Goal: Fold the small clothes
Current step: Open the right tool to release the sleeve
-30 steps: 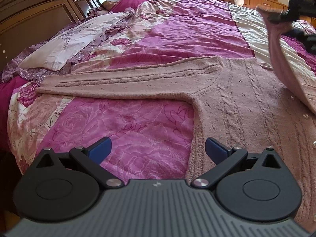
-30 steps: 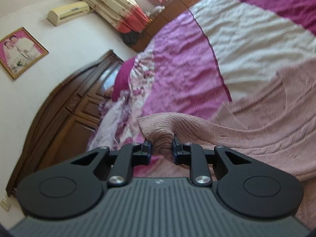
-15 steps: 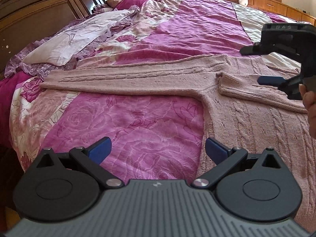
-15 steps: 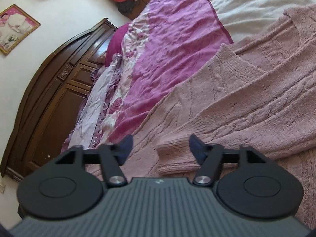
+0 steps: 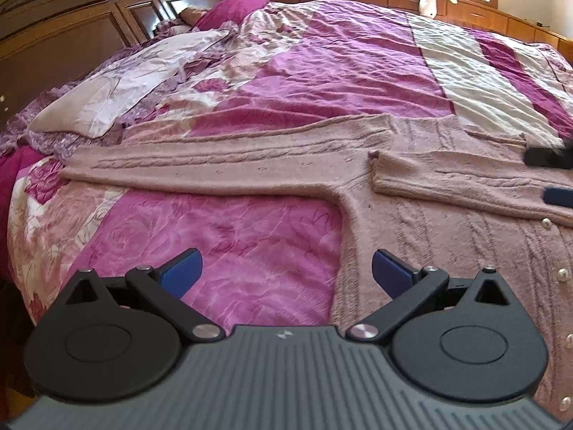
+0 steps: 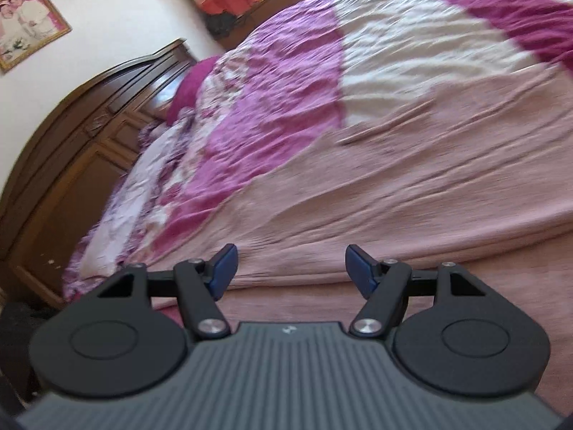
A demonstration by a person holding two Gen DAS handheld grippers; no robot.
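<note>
Cardigan (image 5: 447, 222) lies flat on the bed (image 5: 322, 71) just ahead of you; both your left gripper (image 5: 286, 268) and right gripper (image 6: 290, 265) are spread, empty. Soft, limp knit: farther out, pinch the outstretched left sleeve (image 5: 215, 168) at its cuff.

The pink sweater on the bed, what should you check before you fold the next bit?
1. Left gripper open and empty: ok.
2. Right gripper open and empty: ok.
3. One sleeve already laid across the sweater's chest: ok.
4. Other sleeve folded in: not ok, it lies stretched out over the bedspread toward the pillow.
5. Cuff of that outstretched sleeve flat and free to grab: ok, nothing lies on it.
6. Bottom hem straight: cannot tell, it is hidden behind the gripper body.
</note>
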